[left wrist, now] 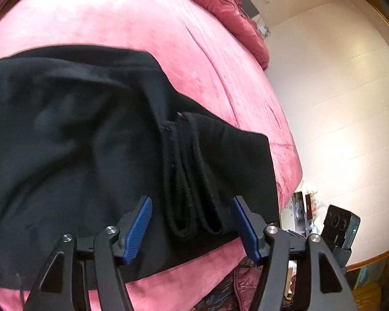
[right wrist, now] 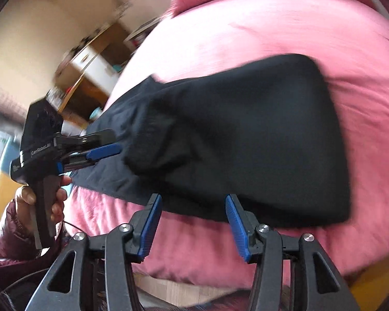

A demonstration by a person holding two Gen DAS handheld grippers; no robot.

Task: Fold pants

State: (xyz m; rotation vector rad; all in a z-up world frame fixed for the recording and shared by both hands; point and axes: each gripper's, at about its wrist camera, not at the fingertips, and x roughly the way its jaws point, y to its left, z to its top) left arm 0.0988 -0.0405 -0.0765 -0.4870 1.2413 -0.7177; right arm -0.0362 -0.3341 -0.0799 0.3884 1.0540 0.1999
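Note:
Black pants point(left wrist: 77, 142) lie folded over on a pink bed point(left wrist: 132, 20). In the left wrist view the ribbed leg cuffs point(left wrist: 192, 181) lie stacked near the bed's edge. My left gripper point(left wrist: 192, 203) is open, empty, just above the cuffs. In the right wrist view the pants point(right wrist: 246, 142) form a thick folded bundle. My right gripper point(right wrist: 193, 202) is open and empty at the bundle's near edge. The left gripper point(right wrist: 109, 142) also shows there, open at the pants' left end, held by a hand point(right wrist: 51, 197).
A rumpled red duvet point(left wrist: 228, 7) lies at the bed's far end. A cream wall point(left wrist: 337, 90) is to the right of the bed. Wooden furniture with white drawers point(right wrist: 90, 70) stands beyond the bed's left side. The bed edge point(right wrist: 194, 264) is close below my right gripper.

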